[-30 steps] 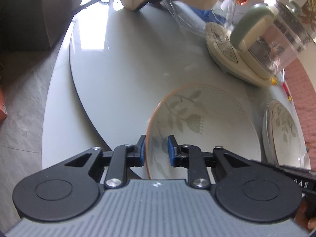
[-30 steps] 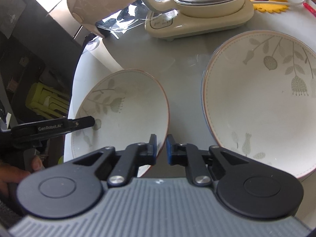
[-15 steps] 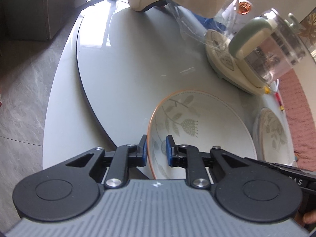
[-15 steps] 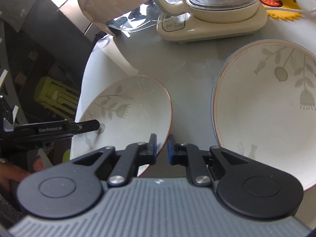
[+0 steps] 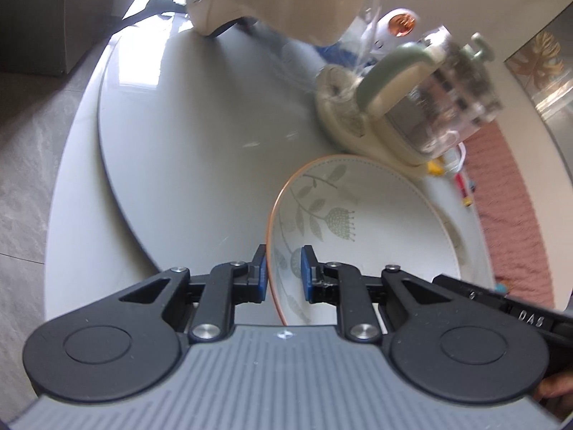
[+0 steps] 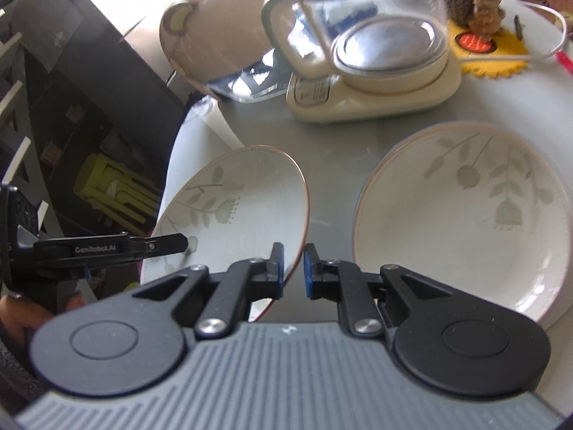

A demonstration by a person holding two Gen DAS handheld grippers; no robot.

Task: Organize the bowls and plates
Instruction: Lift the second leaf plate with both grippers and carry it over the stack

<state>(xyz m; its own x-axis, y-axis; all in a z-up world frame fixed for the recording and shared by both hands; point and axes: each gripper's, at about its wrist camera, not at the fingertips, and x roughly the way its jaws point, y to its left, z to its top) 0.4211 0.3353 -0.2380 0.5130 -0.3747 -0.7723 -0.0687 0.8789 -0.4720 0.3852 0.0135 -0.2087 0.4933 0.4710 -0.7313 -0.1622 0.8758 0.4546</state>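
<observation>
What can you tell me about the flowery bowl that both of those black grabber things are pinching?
The bowl is white, glossy like glazed ceramic, with a thin orange-brown rim and grey-green leaf and flower prints inside. It is empty and tilted, seemingly raised above the grey table. The left gripper clamps one side of its rim, the right gripper the opposite side, blue-padded fingers inside and outside the wall. A matching plate lies to its right, apart.

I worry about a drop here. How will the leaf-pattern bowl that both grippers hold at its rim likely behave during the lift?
The bowl looks like glazed ceramic, so probably stiff, slippery and breakable. The left gripper and right gripper pinch only thin rim on opposite sides, so it may tilt or slip if they move unevenly.
</observation>
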